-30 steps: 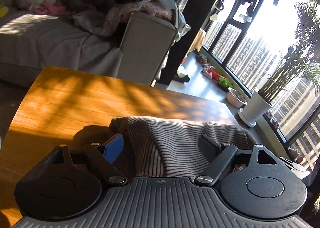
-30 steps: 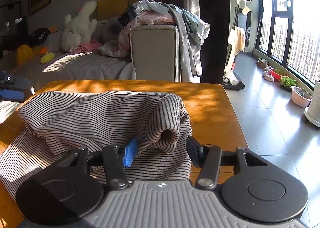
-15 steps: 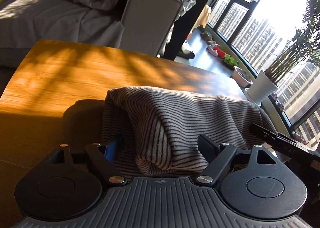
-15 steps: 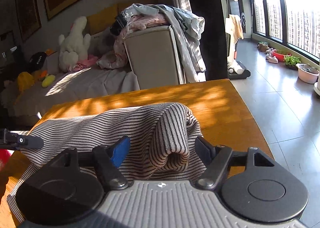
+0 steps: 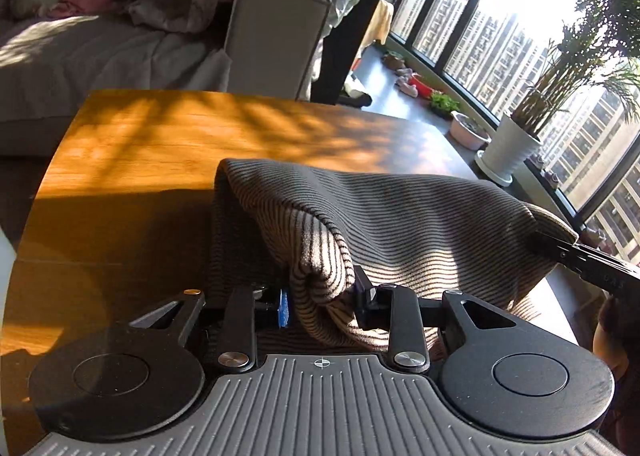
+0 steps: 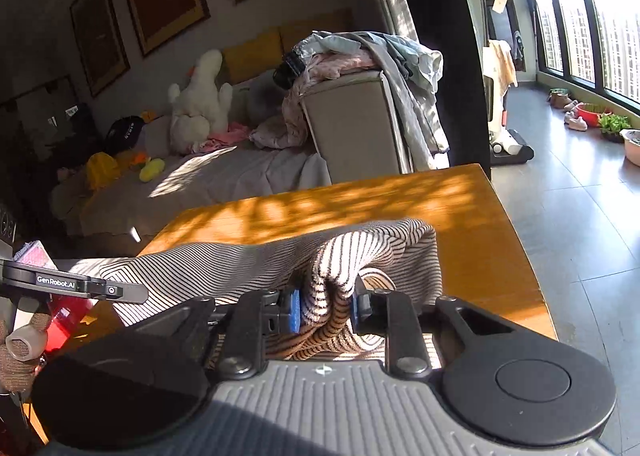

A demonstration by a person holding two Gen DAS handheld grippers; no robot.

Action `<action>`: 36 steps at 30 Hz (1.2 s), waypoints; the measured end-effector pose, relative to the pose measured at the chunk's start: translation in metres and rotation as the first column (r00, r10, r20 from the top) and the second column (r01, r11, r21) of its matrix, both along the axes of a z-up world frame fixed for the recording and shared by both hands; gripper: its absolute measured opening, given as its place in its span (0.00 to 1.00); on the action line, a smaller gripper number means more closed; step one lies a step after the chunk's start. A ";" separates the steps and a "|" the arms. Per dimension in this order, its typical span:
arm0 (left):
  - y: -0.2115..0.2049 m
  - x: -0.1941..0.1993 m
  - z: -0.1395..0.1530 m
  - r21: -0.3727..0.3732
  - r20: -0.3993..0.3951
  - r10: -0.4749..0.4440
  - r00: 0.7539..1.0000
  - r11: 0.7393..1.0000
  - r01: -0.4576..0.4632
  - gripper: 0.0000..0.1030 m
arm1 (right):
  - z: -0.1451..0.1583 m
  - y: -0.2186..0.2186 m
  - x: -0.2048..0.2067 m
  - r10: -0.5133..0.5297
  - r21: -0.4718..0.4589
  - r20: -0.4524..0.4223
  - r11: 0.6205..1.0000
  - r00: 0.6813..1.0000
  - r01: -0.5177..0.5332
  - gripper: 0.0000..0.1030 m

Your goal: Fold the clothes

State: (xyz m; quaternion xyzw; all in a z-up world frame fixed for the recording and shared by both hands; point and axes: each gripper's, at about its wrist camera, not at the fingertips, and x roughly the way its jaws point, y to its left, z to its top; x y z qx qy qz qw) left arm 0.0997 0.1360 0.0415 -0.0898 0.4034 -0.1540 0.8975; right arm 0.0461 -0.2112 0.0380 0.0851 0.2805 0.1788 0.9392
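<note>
A striped brown-and-cream knit garment (image 5: 400, 216) lies bunched across the wooden table (image 5: 160, 144). My left gripper (image 5: 320, 298) is closing, and its pads pinch a rolled fold at the garment's left end. In the right wrist view the same striped garment (image 6: 240, 268) stretches leftward. My right gripper (image 6: 325, 306) is closing too, its blue pads squeezing a bunched fold at the right end. The left gripper's finger (image 6: 76, 284) shows at the left edge, and the right gripper's finger (image 5: 580, 260) shows at the right edge of the left wrist view.
A grey sofa (image 6: 224, 176) with a white plush toy (image 6: 200, 96) and a pile of clothes (image 6: 360, 52) on its armrest stands beyond the table. A potted palm (image 5: 516, 144) and small pots line the windows. A red bottle (image 6: 64, 320) sits low left.
Both grippers went from open around the garment's folded ends to clamped on them. The cloth is now bunched between each pair of pads, and both views have shifted.
</note>
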 end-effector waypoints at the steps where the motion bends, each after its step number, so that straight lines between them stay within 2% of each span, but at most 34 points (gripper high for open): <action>1: -0.003 -0.002 -0.007 0.028 -0.004 0.004 1.000 1.000 -0.004 0.36 | -0.010 0.000 -0.001 -0.015 -0.018 -0.026 1.000 1.000 0.015 0.21; 3: -0.007 -0.005 -0.016 0.075 -0.001 0.014 1.000 0.997 -0.014 0.46 | -0.032 -0.002 0.000 -0.050 -0.067 -0.067 0.997 0.996 0.046 0.22; 4: -0.008 -0.006 -0.018 0.094 0.004 0.020 1.000 0.995 -0.020 0.51 | -0.037 -0.003 0.000 -0.053 -0.074 -0.066 0.996 0.996 0.048 0.26; 6: -0.013 -0.008 -0.015 0.113 0.025 0.028 0.999 0.993 -0.031 0.52 | -0.045 -0.005 0.002 -0.057 -0.088 -0.065 0.995 0.996 0.051 0.34; 8: -0.017 -0.010 -0.011 0.131 0.046 0.036 0.998 0.991 -0.042 0.56 | -0.039 -0.007 0.003 -0.060 -0.097 -0.066 0.994 0.996 0.053 0.39; 9: -0.020 -0.013 -0.007 0.143 0.065 0.031 0.997 0.989 -0.040 0.57 | -0.035 -0.007 0.002 -0.068 -0.111 -0.052 0.992 0.996 0.061 0.49; 10: -0.022 -0.016 -0.005 0.148 0.076 0.026 0.997 0.988 -0.037 0.59 | -0.029 -0.008 0.001 -0.073 -0.124 -0.030 0.990 0.997 0.069 0.53; 15: -0.033 -0.025 0.008 0.152 0.119 -0.008 0.993 0.988 -0.010 0.64 | -0.001 -0.015 0.002 -0.084 -0.077 0.065 0.993 0.994 0.089 0.55; 19: -0.037 -0.030 0.017 0.095 0.133 -0.016 0.991 0.995 0.003 0.64 | 0.003 -0.004 0.006 -0.026 -0.069 0.085 0.997 0.996 0.032 0.55; 21: -0.036 -0.032 0.018 0.055 0.147 -0.024 0.989 0.998 0.016 0.64 | -0.007 0.007 0.010 0.003 -0.105 0.070 0.994 0.998 0.004 0.55; 26: -0.042 -0.042 0.026 0.049 0.194 -0.047 0.980 0.998 0.038 0.64 | -0.041 0.028 0.019 0.034 -0.220 0.012 0.975 0.999 -0.030 0.57; 27: -0.042 -0.043 0.029 0.042 0.202 -0.048 0.978 0.998 0.040 0.64 | -0.045 0.029 0.018 0.040 -0.236 0.027 0.971 0.999 -0.032 0.59; 33: -0.049 -0.052 0.041 -0.001 0.277 -0.071 0.958 0.997 0.074 0.69 | -0.046 0.030 0.014 0.036 -0.274 0.029 0.961 0.999 -0.026 0.60; 36: -0.060 -0.045 0.029 -0.035 0.207 -0.148 0.967 0.987 0.159 0.74 | -0.046 0.026 0.008 0.021 -0.279 0.027 0.960 0.999 -0.012 0.60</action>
